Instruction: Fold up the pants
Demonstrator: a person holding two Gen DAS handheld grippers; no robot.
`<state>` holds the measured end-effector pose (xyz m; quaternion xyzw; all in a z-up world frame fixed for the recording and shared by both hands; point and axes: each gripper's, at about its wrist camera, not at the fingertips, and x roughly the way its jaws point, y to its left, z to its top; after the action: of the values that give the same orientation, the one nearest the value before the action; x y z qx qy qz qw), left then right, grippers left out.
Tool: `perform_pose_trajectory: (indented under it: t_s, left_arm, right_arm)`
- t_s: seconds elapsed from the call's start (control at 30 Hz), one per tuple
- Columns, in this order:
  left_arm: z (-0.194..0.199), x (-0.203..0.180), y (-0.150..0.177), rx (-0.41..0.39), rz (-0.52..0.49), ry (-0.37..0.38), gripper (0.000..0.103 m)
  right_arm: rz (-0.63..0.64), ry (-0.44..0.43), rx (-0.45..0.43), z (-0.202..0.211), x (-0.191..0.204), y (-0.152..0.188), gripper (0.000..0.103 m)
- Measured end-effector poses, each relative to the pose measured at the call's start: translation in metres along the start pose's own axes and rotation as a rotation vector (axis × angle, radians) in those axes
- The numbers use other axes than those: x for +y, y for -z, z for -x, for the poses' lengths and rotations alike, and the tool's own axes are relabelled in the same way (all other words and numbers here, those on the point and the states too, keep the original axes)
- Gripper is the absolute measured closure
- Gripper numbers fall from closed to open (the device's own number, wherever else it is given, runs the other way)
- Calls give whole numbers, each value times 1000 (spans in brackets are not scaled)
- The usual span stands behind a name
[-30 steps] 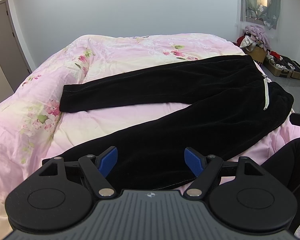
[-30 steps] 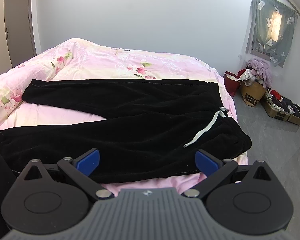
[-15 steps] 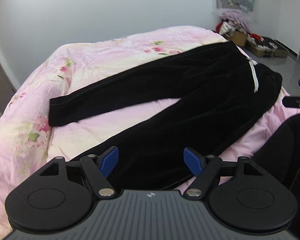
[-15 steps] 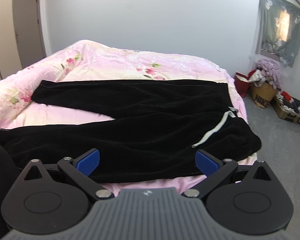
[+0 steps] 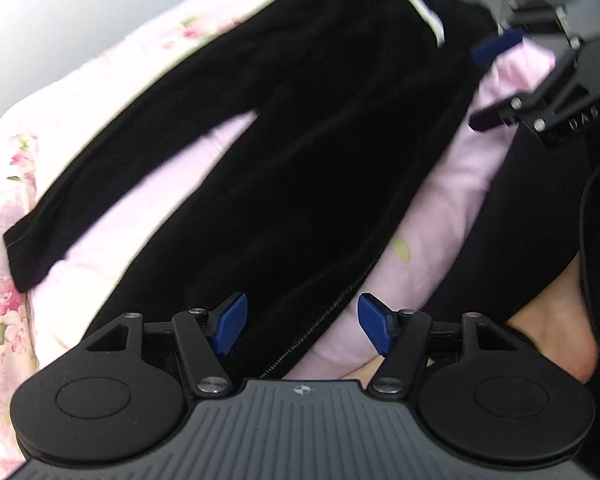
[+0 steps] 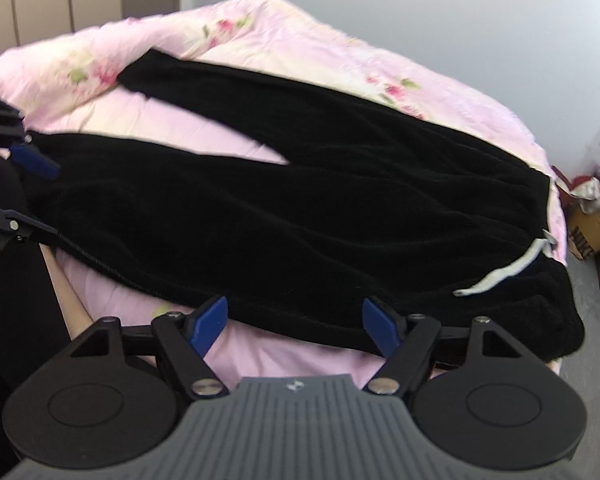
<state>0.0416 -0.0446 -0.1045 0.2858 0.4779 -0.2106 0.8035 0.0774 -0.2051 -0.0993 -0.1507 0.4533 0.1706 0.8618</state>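
Jaws apart above pants (image 6: 300, 216), pink quilt (image 6: 320, 60).

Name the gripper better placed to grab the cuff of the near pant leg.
Left. The left gripper is open right at the near leg's hem of the black pants. The right gripper, also open, sits farther along that leg, nearer the white drawstring at the waist.

The only readable lettering is "DAS", in pale capitals on the black body of the right gripper (image 5: 496, 84), seen at the upper right of the left wrist view; the word is cut off by the picture's edge. A small compass-like emblem sits on each grey ribbed mount, with no letters
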Motion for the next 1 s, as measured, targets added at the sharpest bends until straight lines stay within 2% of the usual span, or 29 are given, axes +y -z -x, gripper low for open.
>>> perform_pose_trajectory:
  t_s: [0.17, 0.47, 0.67, 0.7, 0.73, 0.77, 0.8, 0.83, 0.9, 0.97, 1.0]
  left_arm:
    - [-31, -9, 1, 63, -32, -29, 28]
    - [-78, -5, -7, 175, -40, -1, 28]
    - [-96, -3, -18, 227, -36, 24, 27]
    - [-97, -2, -19, 232, -29, 23, 29]
    - [-97, 1, -20, 235, -22, 27, 36]
    - [-96, 2, -20, 232, -12, 22, 39]
    - [-95, 5, -19, 225, 5, 12, 50]
    - [-91, 9, -18, 212, 23, 6, 68]
    - [-82, 18, -16, 173, 78, 28, 84]
    - [-69, 29, -15, 124, 127, 33, 89]
    - [-62, 33, -15, 96, 138, 23, 91]
  right_arm:
    - [100, -63, 69, -42, 13, -5, 35]
    - [241, -98, 206, -109, 33, -15, 35]
    - [386, -78, 250, -129, 52, -13, 27]
    - [402, -74, 250, -130, 55, -13, 27]
    - [413, -73, 247, -130, 56, -13, 28]
    - [420, -69, 242, -129, 57, -13, 33]
    - [429, -60, 236, -128, 58, -13, 43]
    - [442, -52, 229, -126, 58, -13, 48]
    - [456, -58, 215, -122, 57, -15, 72]
    - [459, -70, 196, -114, 55, -18, 88]
    - [462, -69, 184, -111, 55, -21, 91]
